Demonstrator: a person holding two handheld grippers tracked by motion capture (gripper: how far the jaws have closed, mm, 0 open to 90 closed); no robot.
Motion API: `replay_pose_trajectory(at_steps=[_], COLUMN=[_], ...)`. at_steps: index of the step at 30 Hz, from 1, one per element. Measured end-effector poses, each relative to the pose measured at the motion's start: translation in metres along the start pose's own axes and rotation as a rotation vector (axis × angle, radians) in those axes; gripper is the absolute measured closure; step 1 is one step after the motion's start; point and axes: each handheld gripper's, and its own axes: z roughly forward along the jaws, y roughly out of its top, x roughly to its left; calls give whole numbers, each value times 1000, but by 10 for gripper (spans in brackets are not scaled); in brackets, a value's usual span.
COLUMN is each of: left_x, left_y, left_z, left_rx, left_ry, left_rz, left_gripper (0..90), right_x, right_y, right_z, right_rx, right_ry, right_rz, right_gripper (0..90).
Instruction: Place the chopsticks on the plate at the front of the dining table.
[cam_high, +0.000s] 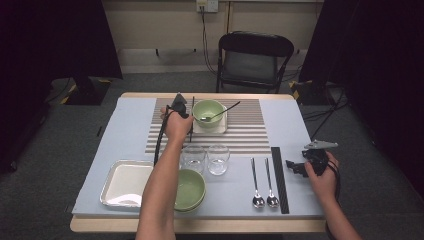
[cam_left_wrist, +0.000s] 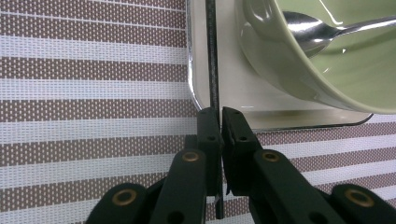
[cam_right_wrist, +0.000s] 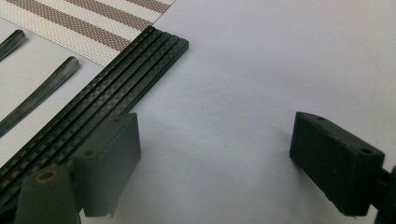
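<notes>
You're clamping one chopstick (cam_left_wrist: 212, 56) in the left tool (cam_left_wrist: 220, 122), laying it beside the far bowl (cam_high: 208, 113) on the striped mat (cam_high: 250, 131); remaining chopsticks (cam_high: 280, 179) waiting near your released right tool (cam_right_wrist: 215, 154) on the tabletop (cam_high: 295, 125).

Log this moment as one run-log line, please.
left gripper: shut on black chopstick | chopstick: beside green bowl at the small tray | right gripper: open beside chopstick set

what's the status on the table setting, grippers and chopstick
Left gripper shut on black chopstick beside green bowl. Right gripper open, by the chopstick stack. Nothing in the way.
</notes>
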Motion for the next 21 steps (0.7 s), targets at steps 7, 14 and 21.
replay_pose_trajectory(at_steps=[7,14,21], left_x=[-1,-4,-9], left_y=[0,1,1], left_z=[0,-1,3], left_rx=[2,3,8], left_ry=[3,12,33], left_rz=[11,36,43], left_gripper=[869,900,872], right_x=[0,0,0], right_y=[0,0,0], right_z=[0,0,0], right_rx=[0,0,0], right_ry=[0,1,0], right_rz=[0,0,0], right_gripper=[152,152,152])
